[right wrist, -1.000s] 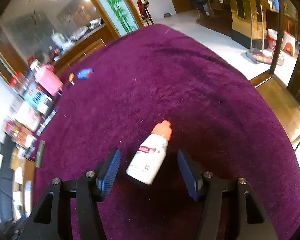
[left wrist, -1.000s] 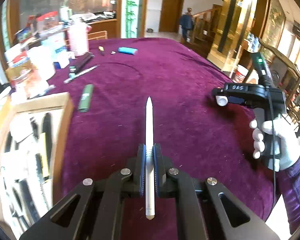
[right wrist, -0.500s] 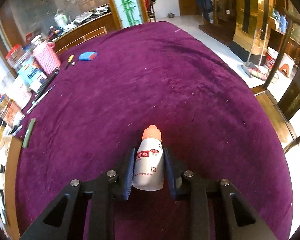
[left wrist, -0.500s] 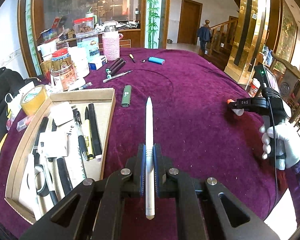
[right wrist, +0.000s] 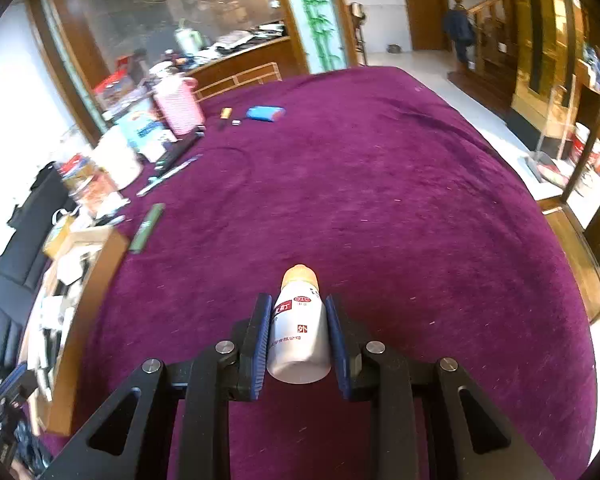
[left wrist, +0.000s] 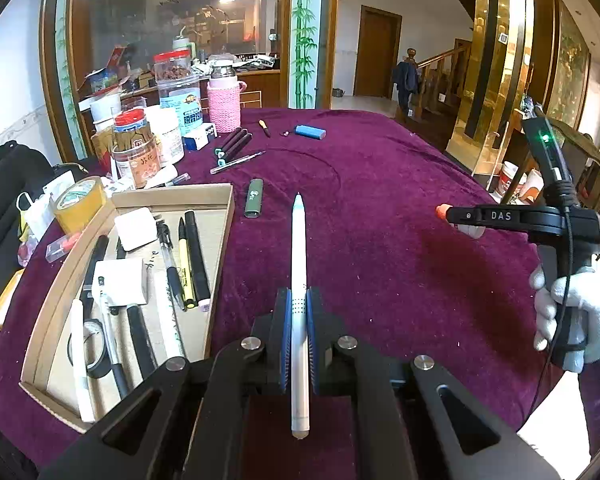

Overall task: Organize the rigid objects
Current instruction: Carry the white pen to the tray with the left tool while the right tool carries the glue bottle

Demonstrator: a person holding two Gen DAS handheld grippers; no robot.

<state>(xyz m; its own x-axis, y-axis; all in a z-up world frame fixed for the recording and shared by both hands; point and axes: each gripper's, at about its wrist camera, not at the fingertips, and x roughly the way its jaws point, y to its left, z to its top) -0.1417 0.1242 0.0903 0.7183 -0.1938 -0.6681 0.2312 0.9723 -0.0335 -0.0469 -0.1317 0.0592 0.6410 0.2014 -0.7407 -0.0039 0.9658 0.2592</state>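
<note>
Your left gripper (left wrist: 299, 322) is clamping a white stylus pen (left wrist: 299, 280) between its blue pads (left wrist: 286, 332), jaws closed on the barrel near mid-length; the pen is pointing straight ahead, tip forward, and you are holding it above the purple tablecloth (left wrist: 380, 208), just right of the cardboard tray (left wrist: 220, 236). That tray is lying at the left of the table and is already holding pens, markers, white erasers and a roll of black tape. A green lighter (left wrist: 254, 198) is lying on the cloth just beyond the tray's far right corner, with black markers (left wrist: 232, 145), a blue case (left wrist: 310, 132) and a crowd of jars (left wrist: 140, 148) farther back. Your right gripper (right wrist: 297, 330) is gripping a small white bottle (right wrist: 298, 336) with an orange cap (right wrist: 299, 274), jaws closed on its sides, cap pointing forward. In the left wrist view you are holding that gripper (left wrist: 466, 216) up over the right part of the table in a white-gloved hand (left wrist: 576, 312), clear of the cloth and well apart from the tray. In the right wrist view the tray (right wrist: 100, 264) is sitting far to the left and the image there is blurred.
</note>
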